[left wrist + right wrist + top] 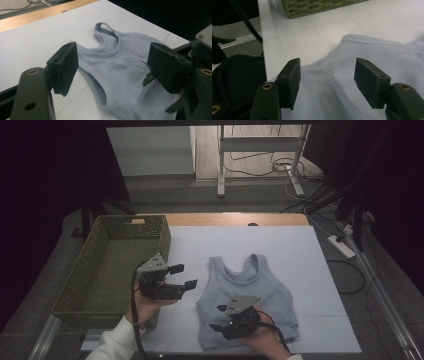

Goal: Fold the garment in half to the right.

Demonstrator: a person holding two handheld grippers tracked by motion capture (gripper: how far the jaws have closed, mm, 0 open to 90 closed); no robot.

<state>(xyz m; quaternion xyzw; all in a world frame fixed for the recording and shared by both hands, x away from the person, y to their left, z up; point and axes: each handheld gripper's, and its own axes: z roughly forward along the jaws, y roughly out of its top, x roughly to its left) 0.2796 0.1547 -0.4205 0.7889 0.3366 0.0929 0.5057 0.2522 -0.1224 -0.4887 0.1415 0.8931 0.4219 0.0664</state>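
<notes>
Lying flat on the white worktop (300, 260), the pale blue tank top (250, 300) sits untouched — both the left hand-held gripper (182, 276) and the right hand-held gripper (219, 318) have jaws apart, empty.

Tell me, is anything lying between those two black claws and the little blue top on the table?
Nothing visible does. The left gripper hovers open beside the blue top with only bare white table between; the right gripper hangs open just over its lower part.

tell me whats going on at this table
A person holds a tool in each hand over a light blue tank top spread flat on a white table. The right tool hovers open over the top's lower part; the left tool waits open beside the top's left edge. Neither grips anything. A green woven basket sits to the left.
</notes>
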